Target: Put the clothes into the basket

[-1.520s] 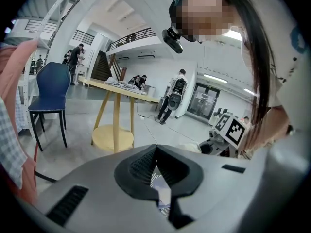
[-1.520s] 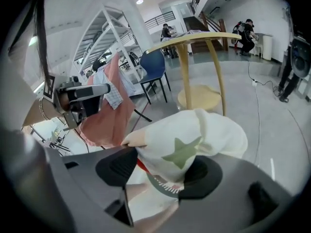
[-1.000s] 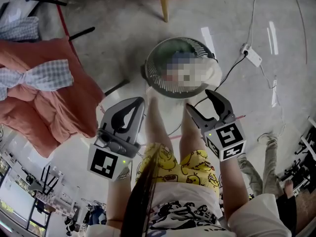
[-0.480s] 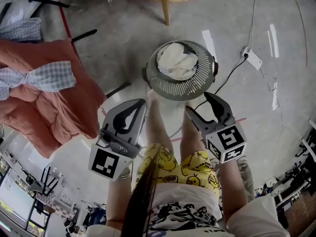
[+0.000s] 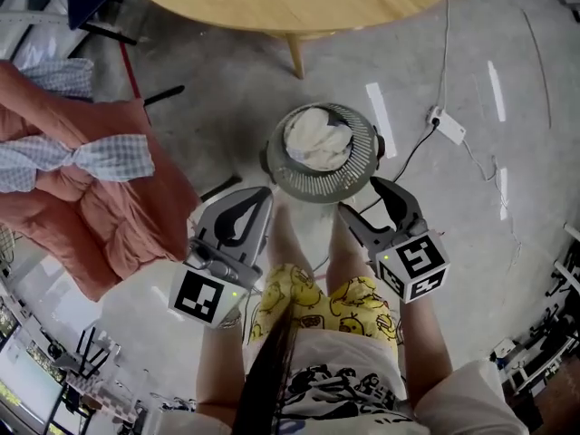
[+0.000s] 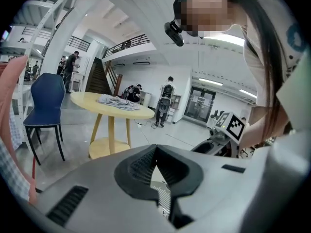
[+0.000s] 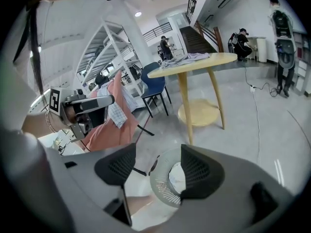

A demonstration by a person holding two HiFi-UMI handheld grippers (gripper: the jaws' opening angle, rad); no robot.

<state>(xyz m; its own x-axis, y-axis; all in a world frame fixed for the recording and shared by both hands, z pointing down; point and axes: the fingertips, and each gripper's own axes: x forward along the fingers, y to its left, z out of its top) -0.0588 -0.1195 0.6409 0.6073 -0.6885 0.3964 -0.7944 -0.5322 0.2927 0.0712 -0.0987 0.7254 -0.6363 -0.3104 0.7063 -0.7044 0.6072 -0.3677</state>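
Holding the left gripper [image 6: 155, 149] with its two jaws pressed together on nothing at all. Holding the right gripper [image 7: 155, 171] with its jaws spread apart and empty too, peeking between them at the round grey basket [image 5: 276, 166] down on the floor. Hovering both grippers up by the knees, near the basket. Seeing a white cloth [image 5: 317, 139] lying inside the basket, so guessing at one bit of the job done. Seeing grey clothes [image 6: 118, 101] waiting on the yellow table [image 5: 272, 7] past the basket, plus pink clothes [image 5: 100, 207] and a checked cloth [image 5: 91, 157] hanging off to the left. Guessing at lots more picking up and dropping in left to do.
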